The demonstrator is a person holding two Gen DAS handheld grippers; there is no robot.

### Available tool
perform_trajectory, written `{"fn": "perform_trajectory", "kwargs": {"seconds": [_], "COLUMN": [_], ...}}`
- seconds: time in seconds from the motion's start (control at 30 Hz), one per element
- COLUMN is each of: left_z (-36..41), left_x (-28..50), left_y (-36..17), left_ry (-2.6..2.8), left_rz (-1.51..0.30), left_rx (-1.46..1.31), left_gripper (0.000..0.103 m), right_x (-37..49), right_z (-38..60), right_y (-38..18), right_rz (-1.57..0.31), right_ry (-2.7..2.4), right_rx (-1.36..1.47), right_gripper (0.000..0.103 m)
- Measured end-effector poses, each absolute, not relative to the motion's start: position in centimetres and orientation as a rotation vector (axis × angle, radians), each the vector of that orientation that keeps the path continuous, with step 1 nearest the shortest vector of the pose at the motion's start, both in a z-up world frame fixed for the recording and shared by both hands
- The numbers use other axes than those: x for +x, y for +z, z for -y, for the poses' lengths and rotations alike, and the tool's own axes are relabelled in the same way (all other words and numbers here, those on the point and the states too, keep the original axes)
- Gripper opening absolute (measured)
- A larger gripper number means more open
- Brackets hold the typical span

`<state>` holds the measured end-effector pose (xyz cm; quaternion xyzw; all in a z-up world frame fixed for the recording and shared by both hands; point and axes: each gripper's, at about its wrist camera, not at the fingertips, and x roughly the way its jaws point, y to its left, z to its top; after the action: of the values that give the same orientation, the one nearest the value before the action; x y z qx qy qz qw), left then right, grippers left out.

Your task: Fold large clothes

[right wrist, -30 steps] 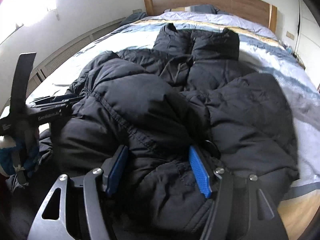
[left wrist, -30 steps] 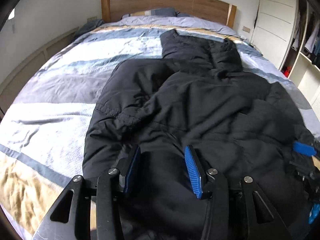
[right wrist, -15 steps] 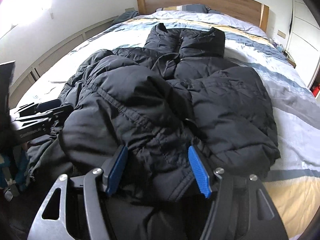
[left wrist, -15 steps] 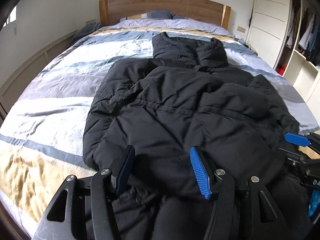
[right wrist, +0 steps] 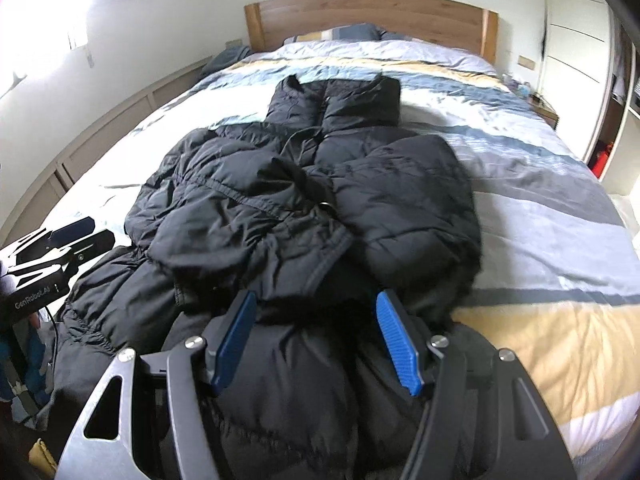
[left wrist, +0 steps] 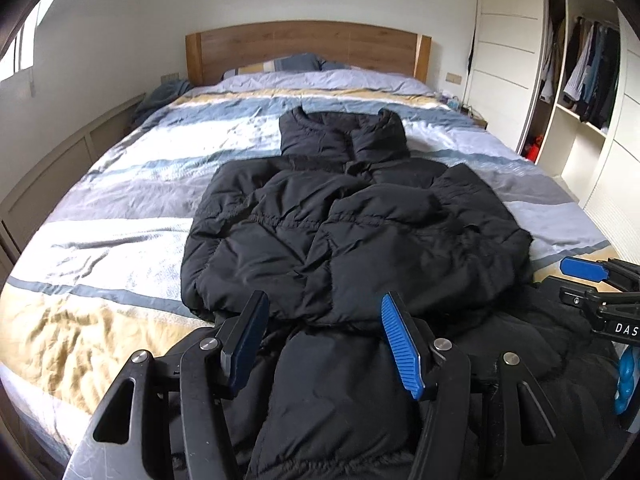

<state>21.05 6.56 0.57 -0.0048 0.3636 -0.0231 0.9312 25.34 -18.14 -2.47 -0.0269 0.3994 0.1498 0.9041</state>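
We see the black jacket (left wrist: 352,240) lying collar-far on the striped bed (left wrist: 120,184), sleeves folded inward. Left gripper (left wrist: 328,340) and right gripper (right wrist: 316,332) gape empty over the near hem; next, we judge, grasp hem and fold it far.

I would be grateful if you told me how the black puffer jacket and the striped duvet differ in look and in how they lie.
The black puffer jacket is one dark colour; the striped duvet carries blue, white, grey and tan bands. The jacket is puffy and bunched, its sleeves folded across its front; the duvet lies spread flat with shallow wrinkles. The jacket covers only the middle; the duvet spans the bed. Both lie lengthwise toward the wooden headboard.
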Motion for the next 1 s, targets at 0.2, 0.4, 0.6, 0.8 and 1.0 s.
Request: {"fn": "perform_trajectory", "kwargs": {"seconds": [0.2,0.4,0.6,0.8,1.0], "left_z": [-5.6,-4.5,-3.1,-1.8,-0.8], "left_x": [19.1,17.4,15.6,13.9,13.7], "left_y": [2.3,3.8,5.1,6.4,7.0], "left_ry": [-0.045,-0.056,-0.07,-0.074,-0.08], "left_rz": [-0.71,-0.684,-0.663,-0.633,-0.636], "left_rx": [0.031,0.061,0.091,0.139,0.178], "left_gripper": [0.059,0.062,0.066,0.078,0.09], "right_x": [22.6,20.5,18.5,16.7,15.9], "right_z": [20.2,21.9,23.5,25.2,26.6], "right_y": [-1.5,-0.8,0.1,1.2,1.8], "right_rz": [-0.794,-0.766,-0.731,-0.688,-0.663], "right_ry": [0.28,0.258,0.24,0.225,0.212], "right_rx": [-0.012,0.027,0.057,0.091,0.124], "right_gripper": [0.061,0.061,0.061,0.061,0.061]}}
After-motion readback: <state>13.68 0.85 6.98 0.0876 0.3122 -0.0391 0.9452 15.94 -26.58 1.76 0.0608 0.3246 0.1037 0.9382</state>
